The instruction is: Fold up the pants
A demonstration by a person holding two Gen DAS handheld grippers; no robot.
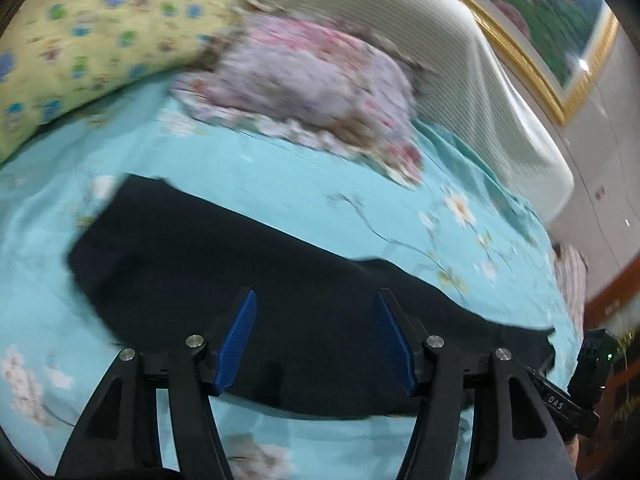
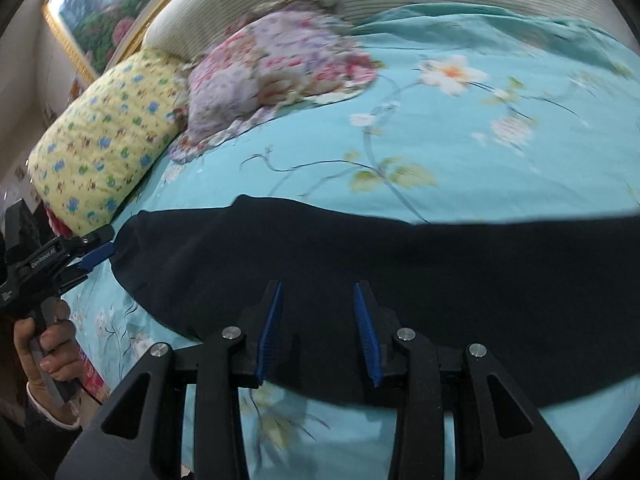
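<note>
Dark navy pants (image 1: 224, 264) lie flat in a long band across a turquoise flowered bedsheet (image 1: 304, 184); they also show in the right wrist view (image 2: 420, 264). My left gripper (image 1: 316, 300) is open, its blue pads above the near part of the pants, holding nothing. My right gripper (image 2: 318, 292) is open and empty over the near edge of the pants. The left gripper also shows at the far left of the right wrist view (image 2: 94, 256), held in a hand beside the pants' left end.
A yellow patterned pillow (image 2: 108, 144) and a pink and purple floral quilt (image 2: 276, 64) lie at the head of the bed. A ribbed white headboard (image 1: 460, 60) and a gold-framed painting (image 1: 540, 20) stand behind. The bed's edge runs close to me.
</note>
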